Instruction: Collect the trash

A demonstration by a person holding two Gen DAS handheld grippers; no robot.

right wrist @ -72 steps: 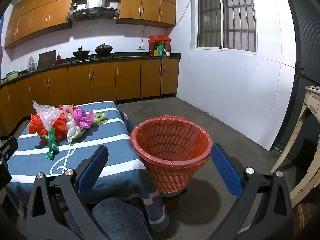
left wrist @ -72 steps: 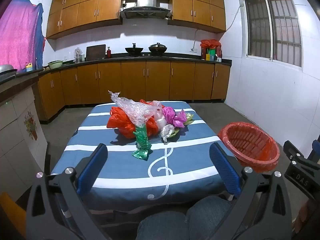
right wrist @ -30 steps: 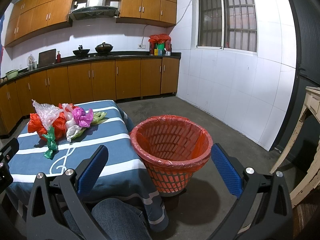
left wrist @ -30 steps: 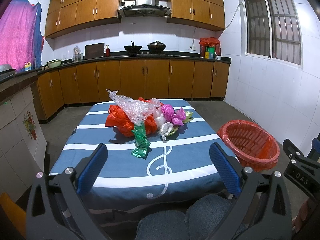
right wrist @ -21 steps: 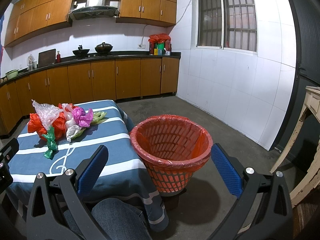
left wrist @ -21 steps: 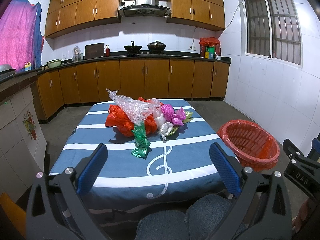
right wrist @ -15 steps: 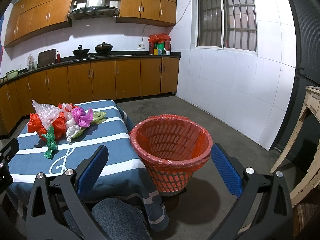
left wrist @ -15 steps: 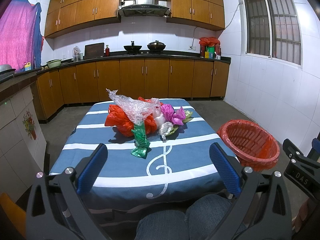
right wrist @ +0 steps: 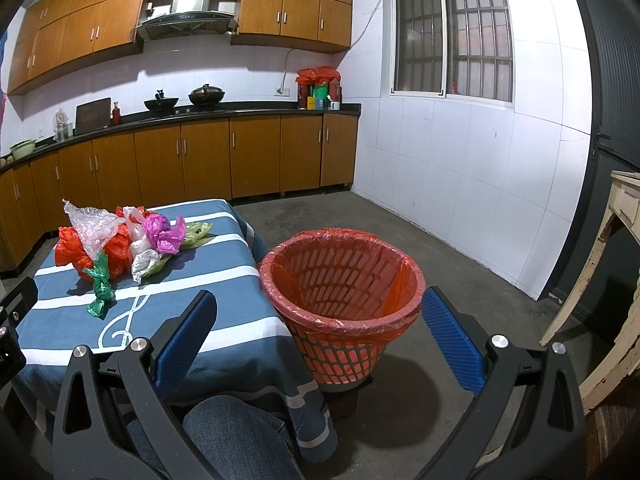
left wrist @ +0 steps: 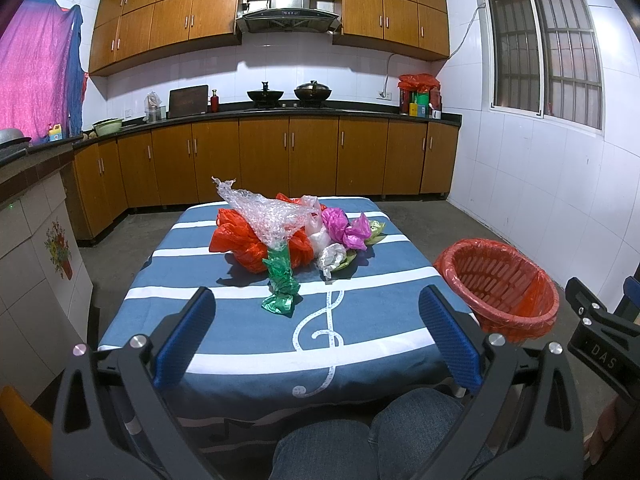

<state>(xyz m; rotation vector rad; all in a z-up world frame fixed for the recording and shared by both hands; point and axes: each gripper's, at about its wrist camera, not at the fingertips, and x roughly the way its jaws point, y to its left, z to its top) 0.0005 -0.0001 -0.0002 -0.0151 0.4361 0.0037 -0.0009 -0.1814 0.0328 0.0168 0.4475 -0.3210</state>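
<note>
Left claw (left wrist: pixel 316 332): held level above the near edge of the bench (left wrist: pixel 240 344), jaws spread wide, empty; right claw (right wrist: pixel 320 338): likewise agape and empty, aimed at the red-lined basket (right wrist: pixel 342 300) standing on the floor beside the bench. Lettering "DAS" legible on the right claw's body (left wrist: pixel 600 358). Trash pile (left wrist: pixel 288 236) of crumpled plastic bags: mid-bench, well ahead of both claws, untouched.

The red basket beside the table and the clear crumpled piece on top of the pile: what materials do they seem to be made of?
The red basket looks like rigid moulded plastic: slotted lattice walls, lined with a thin glossy red plastic bag folded over its rim. The clear crumpled piece appears to be bubble wrap: translucent film with a dimpled texture.
</note>
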